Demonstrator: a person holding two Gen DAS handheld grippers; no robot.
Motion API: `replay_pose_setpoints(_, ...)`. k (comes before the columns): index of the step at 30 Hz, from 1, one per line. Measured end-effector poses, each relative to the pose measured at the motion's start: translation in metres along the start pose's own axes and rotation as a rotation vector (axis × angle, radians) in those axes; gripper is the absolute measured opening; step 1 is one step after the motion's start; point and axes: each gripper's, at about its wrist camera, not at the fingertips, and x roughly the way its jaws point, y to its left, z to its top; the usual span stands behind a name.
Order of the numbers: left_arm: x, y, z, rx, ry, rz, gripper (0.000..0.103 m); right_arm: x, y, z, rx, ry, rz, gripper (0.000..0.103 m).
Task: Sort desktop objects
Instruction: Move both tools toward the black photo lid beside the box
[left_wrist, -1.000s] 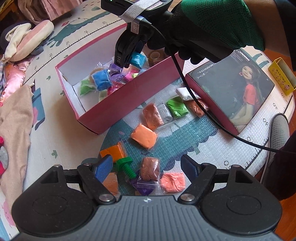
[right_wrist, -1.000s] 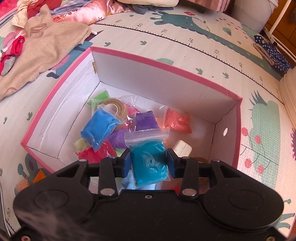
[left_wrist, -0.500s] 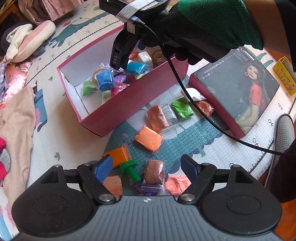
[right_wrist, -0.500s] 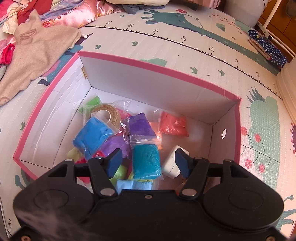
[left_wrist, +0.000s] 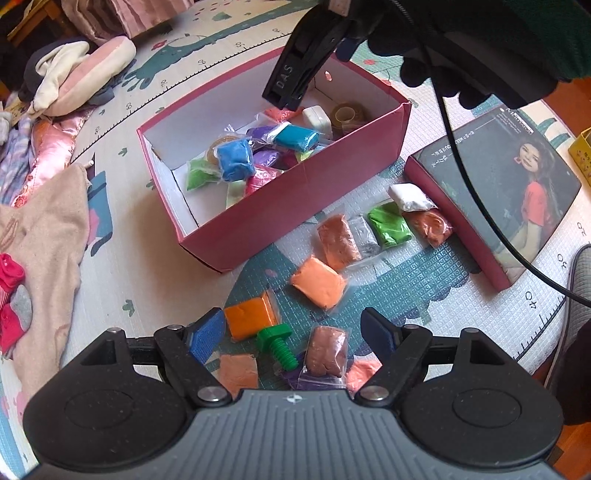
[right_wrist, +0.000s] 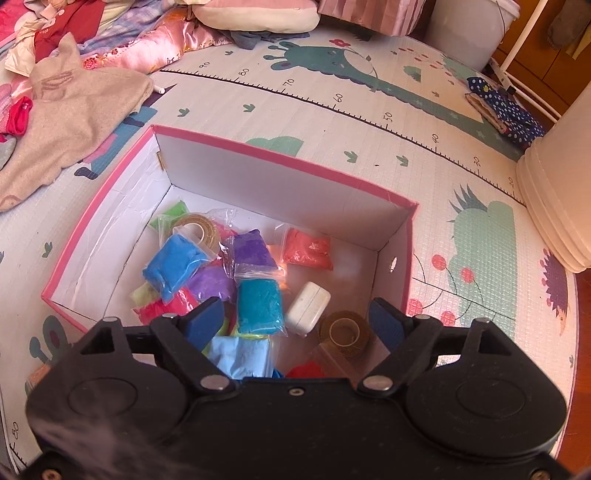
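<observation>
Where writing shows: "DAS" on the right gripper's finger; small print on the box lid is too fine to read.
Surface: a play mat with a printed ruler numbered 90 down to 20, cartoon animals and trees.
Room: clothes heaped at the mat's edge.
Left gripper: fingers apart, empty, above the brown packet and green bolt.
Right gripper: fingers apart, empty, above the pink box.
Teal packet: inside the box, beside a white case.
</observation>
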Motion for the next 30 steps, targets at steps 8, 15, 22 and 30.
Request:
replay_pose_setpoints(8, 0.001, 0.001, 0.004, -0.071, -0.034, -0.026, 0.08, -0.032, -0.012, -0.011, 0.013, -0.003, 0.003, 0.097)
replay_pose_setpoints(15, 0.002, -0.007, 0.011, -0.108, -0.046, -0.096, 0.088, -0.06, -0.026, -0.025, 0.007, -0.008, -0.031, 0.098)
replay_pose_setpoints(22, 0.003, -0.025, 0.022, -0.11, -0.056, -0.144, 0.094, -0.089, -0.051, -0.05, 0.012, 0.001, -0.079, 0.102)
replay_pose_setpoints(30, 0.001, -0.06, 0.04, -0.048, -0.083, -0.157, 0.099, -0.115, -0.091, -0.088, 0.023, 0.046, -0.127, 0.102)
